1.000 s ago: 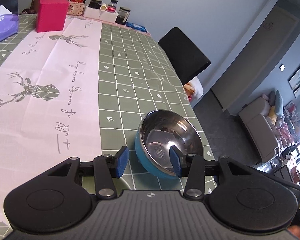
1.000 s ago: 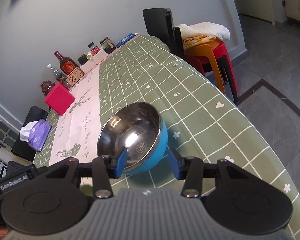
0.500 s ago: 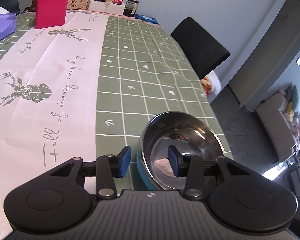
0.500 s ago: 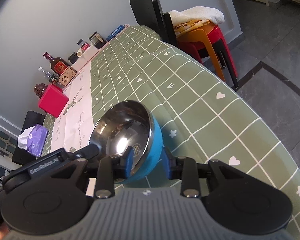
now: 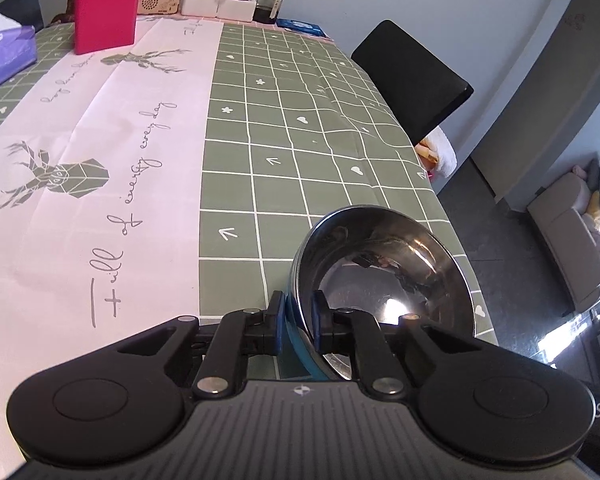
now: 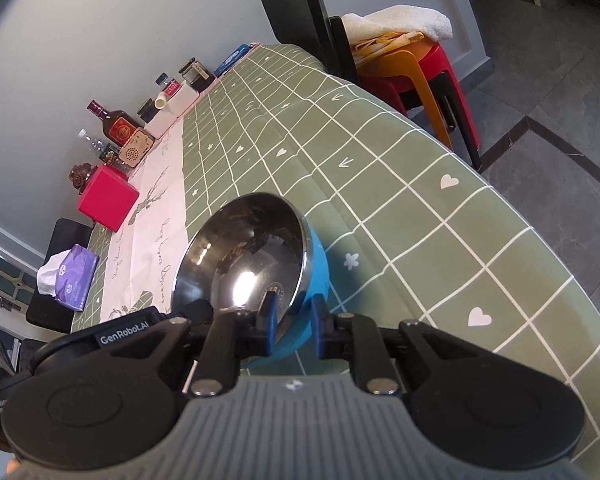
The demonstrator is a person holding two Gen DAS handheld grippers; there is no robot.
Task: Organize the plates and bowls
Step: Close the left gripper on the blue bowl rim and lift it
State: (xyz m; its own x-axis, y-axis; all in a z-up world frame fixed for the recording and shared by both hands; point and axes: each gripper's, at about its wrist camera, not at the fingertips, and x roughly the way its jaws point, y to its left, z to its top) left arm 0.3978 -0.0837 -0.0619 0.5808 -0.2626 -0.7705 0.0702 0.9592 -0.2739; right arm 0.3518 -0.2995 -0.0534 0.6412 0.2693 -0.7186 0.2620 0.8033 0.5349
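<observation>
Step in hand, as I judged it: the pick-up of the bowl point(image 5: 384, 276), steel inside and blue outside, which sat near the front right corner of the table point(image 5: 284, 128).

Your left gripper point(image 5: 298, 320) was closing on the bowl's near-left rim, one pad inside and one on the blue wall. Your right gripper point(image 6: 294, 320) was closing on the near-right rim the same way. Both pinched the rim, and both pointed steeply down and forward. In the right view, part of your left gripper showed at the bowl's left.

Next move probably called for a level two-sided lift, so the rim did not slip.

Farther off: red box point(image 5: 105, 16), tissue pack point(image 6: 70, 278), bottles and jars point(image 6: 152, 114) along the wall.
</observation>
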